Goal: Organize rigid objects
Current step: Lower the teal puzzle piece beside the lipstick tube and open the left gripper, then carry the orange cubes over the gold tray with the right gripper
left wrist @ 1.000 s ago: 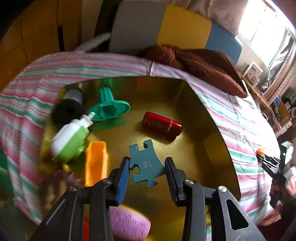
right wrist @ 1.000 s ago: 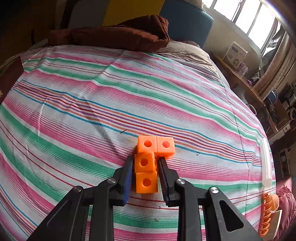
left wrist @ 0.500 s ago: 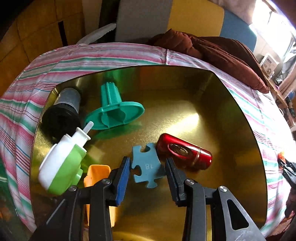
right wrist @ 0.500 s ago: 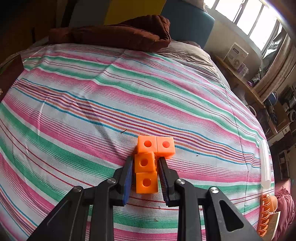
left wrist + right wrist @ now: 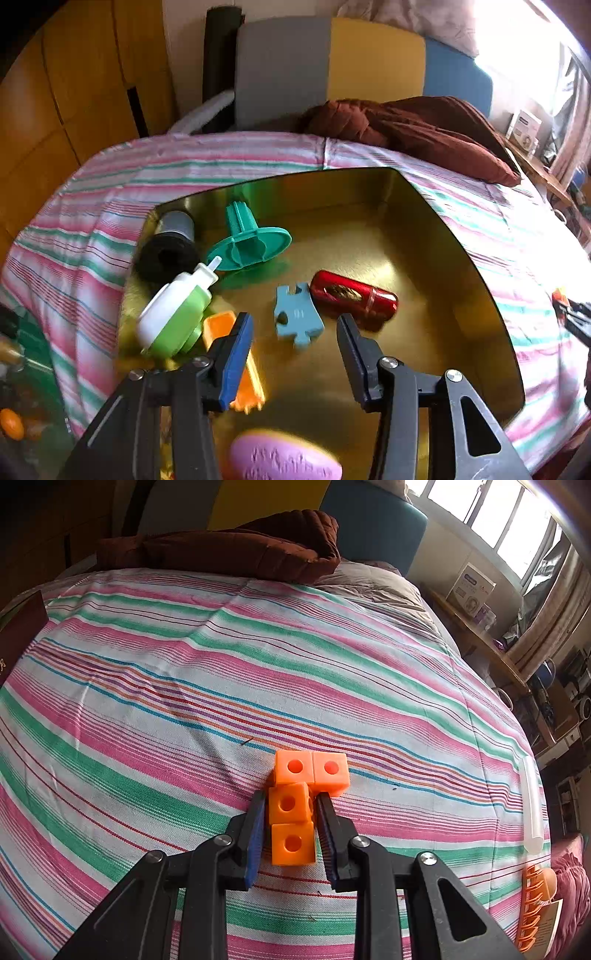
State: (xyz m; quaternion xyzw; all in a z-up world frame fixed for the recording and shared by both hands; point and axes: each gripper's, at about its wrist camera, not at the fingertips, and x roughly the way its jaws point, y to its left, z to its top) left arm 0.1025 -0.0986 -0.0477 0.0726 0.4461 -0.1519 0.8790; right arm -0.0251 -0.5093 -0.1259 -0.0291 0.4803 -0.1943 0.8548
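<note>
Seen from the left wrist, the left gripper (image 5: 294,332) hangs over a shiny gold tray (image 5: 480,280) that sits on the striped bed (image 5: 92,206). Its fingers are wide open and hold nothing. A blue puzzle piece (image 5: 298,317) lies flat in the tray, just past the tips and between them. A red tube (image 5: 354,297) lies just beyond the right finger, touching the puzzle piece or very nearly. Beyond the left finger are a green and white bottle (image 5: 173,314), a teal plastic part (image 5: 247,240) and a black roll (image 5: 170,245). An orange piece (image 5: 232,354) sits partly behind the left finger, and a purple thing (image 5: 284,458) is blurry down low. So many things look put away already.

Seen from the right wrist, the right gripper (image 5: 290,819) is closed on the orange blocks (image 5: 293,805). These are four cubes with round holes, stuck together. Two cubes sit between the fingers and two poke out past the tips. They are over the bed, maybe resting on it. I think they still need to go into the tray.
</note>
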